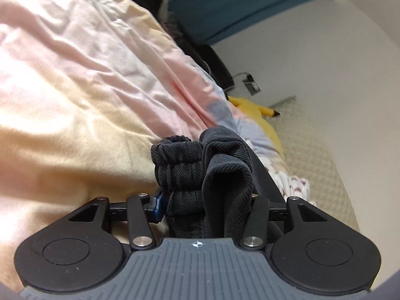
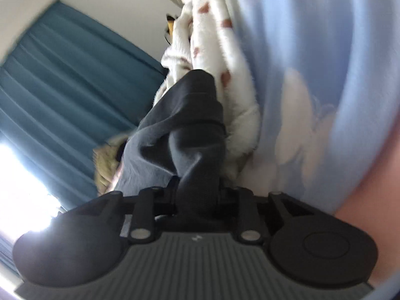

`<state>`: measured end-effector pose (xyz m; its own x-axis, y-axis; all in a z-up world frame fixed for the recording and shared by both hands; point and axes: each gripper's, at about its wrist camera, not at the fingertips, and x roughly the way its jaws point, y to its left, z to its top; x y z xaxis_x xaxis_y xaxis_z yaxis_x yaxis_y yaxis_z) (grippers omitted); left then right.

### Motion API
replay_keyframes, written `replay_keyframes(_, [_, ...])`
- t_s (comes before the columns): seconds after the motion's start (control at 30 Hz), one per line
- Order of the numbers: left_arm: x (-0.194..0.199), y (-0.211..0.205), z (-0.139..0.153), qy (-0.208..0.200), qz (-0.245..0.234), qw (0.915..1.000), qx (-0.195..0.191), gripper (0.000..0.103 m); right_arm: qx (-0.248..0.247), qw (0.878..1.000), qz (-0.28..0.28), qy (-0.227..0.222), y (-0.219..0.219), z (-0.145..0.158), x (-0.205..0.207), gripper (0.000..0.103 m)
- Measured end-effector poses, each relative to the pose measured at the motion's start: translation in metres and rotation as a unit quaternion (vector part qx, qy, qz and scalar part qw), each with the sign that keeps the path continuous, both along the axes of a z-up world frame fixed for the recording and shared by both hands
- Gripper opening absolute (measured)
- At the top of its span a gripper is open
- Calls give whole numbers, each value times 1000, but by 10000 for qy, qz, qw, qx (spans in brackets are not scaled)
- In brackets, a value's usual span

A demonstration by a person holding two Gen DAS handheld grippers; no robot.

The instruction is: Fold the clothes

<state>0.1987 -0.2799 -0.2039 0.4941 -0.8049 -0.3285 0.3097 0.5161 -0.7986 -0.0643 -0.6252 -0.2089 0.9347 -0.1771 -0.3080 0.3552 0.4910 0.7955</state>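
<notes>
Between the fingers of the left gripper, a bunched band of the dark garment is clamped; its ribbed, gathered edge, judged to be a waistband or cuff, stands up directly in front of the camera. The right gripper is likewise clenched on a smoother fold of the same dark garment, which hangs from the jaws in loose creases. The garment is thus held off the bed at two points, with its slack between the claws not visible in either view. The fabric appears light, soft and limp, with no stiffness of its own; it is expected to sag and twist unless kept taut. The ribbed band offers the firmest purchase, being thick and textured, whereas the smooth cloth may slip from a shallow grasp. Beyond the left gripper lies a pastel quilt, and further off a yellow plush toy. Beyond the right gripper are a white fleece blanket with brown spots and, farthest, a teal curtain.
</notes>
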Motion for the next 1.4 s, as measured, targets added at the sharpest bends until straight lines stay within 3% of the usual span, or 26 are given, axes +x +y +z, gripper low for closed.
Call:
replay_keyframes(0.1, [2,-1,1,103,-11,9999,17,59,-253,9996,62,111,0,3,4,30])
replay_keyframes(0.2, [-15,6,23,132,-167,9997,137,74,-278,9994,68,205,0,5,5,35])
replay_keyframes(0.23, [-19,8,32,126,-283,9994,163,85,-300,9992,66,240,0,6,5,39])
replay_keyframes(0.27, [-20,8,38,111,-382,9990,205,92,-337,9990,70,278,0,10,5,44])
replay_keyframes(0.3, [-21,8,43,94,-445,9985,300,93,-394,9986,63,334,1,13,5,48])
replay_keyframes(0.37, [-28,13,55,31,-420,9973,609,94,-532,9977,-23,429,2,20,2,70])
replay_keyframes(0.43, [-39,20,74,-227,-353,9950,911,96,-696,9959,-134,569,5,30,-1,84])
replay_keyframes(0.47, [-45,25,85,-410,-346,9935,1007,98,-781,9947,-191,645,7,36,-2,86])
replay_keyframes(0.63, [-77,47,148,-1409,-243,9769,1586,100,-1379,9870,-206,804,24,80,1,86])
replay_keyframes(0.87, [-101,106,218,-1977,205,9582,2058,100,-2154,9751,468,234,64,175,21,87])
replay_keyframes(1.0, [-111,152,254,-2238,627,9391,2532,100,-2448,9638,1044,-174,116,227,35,88])
replay_keyframes(1.17, [-128,219,285,-2309,1213,9213,2883,101,-2802,9432,1699,-548,200,278,56,89])
replay_keyframes(1.23, [-140,245,291,-2357,1483,9116,3023,101,-2979,9328,1926,-632,235,288,64,89])
replay_keyframes(1.4, [-167,296,292,-2274,2035,8984,3157,101,-3052,9147,2516,-831,308,292,82,90])
